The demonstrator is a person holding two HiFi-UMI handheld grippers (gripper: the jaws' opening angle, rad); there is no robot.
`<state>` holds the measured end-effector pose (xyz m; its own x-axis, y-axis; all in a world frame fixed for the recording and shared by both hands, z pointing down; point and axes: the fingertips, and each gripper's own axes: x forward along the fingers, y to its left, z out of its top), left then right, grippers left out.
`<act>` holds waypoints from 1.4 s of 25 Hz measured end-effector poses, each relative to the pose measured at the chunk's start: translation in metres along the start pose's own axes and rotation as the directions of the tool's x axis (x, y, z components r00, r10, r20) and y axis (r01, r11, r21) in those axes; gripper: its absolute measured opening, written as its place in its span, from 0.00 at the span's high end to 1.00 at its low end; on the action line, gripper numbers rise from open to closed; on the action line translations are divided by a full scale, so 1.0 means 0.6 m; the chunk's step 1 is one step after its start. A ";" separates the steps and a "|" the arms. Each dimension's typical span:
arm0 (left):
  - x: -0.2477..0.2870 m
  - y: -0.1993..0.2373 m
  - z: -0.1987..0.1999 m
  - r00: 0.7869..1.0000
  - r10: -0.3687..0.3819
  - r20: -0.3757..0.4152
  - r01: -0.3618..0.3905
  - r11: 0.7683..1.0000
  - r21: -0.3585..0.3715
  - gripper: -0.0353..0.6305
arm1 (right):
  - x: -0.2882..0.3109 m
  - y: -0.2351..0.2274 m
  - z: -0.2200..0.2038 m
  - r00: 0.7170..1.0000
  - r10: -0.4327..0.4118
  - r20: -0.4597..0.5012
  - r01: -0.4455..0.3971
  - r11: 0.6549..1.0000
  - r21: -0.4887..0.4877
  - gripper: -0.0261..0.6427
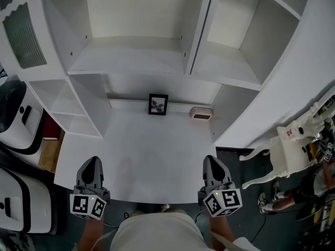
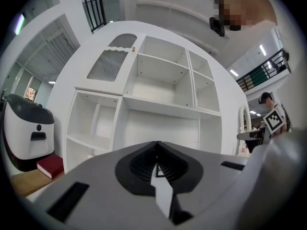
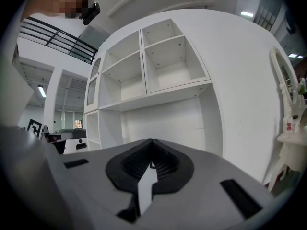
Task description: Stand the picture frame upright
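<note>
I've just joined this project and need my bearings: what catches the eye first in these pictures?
A small black picture frame stands upright at the back of the white desk top, dark against the big white shelving unit, with a small beige box just right of it. Nearer the camera, the left hand-held gripper and the right hand-held gripper hover near the desk's front edge, both shut and empty.

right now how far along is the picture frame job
Done: the picture frame already stands upright at the back of the white desk. In hand: nothing, as the left gripper and right gripper are both shut and empty near the desk's front edge. Left: nothing visible.
</note>
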<state>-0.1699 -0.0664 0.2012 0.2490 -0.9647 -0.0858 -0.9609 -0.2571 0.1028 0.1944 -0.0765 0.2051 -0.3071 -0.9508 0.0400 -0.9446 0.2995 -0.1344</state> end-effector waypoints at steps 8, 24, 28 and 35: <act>-0.027 0.018 0.011 0.999 0.030 -0.023 -0.030 0.999 0.018 0.92 | -0.011 0.003 -0.006 0.999 -0.034 -0.026 0.034 0.999 -0.023 0.95; -0.017 0.007 0.027 1.000 -0.009 0.006 0.009 0.999 0.034 0.92 | -0.006 0.040 -0.011 0.999 -0.020 -0.035 0.018 0.997 -0.069 0.95; -0.016 0.004 0.025 1.000 -0.015 0.007 0.015 0.999 0.030 0.92 | -0.007 0.045 -0.013 0.999 -0.017 -0.039 0.015 0.998 -0.062 0.95; -0.016 -0.002 0.025 1.000 -0.018 0.017 0.018 1.000 0.021 0.92 | -0.002 0.067 -0.027 0.998 0.019 -0.057 -0.022 0.998 -0.060 0.95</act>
<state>-0.1727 -0.0560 0.1873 0.2646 -0.9587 -0.1041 -0.9586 -0.2733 0.0803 0.1548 -0.0618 0.2155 -0.3310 -0.9390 0.0934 -0.9427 0.3248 -0.0756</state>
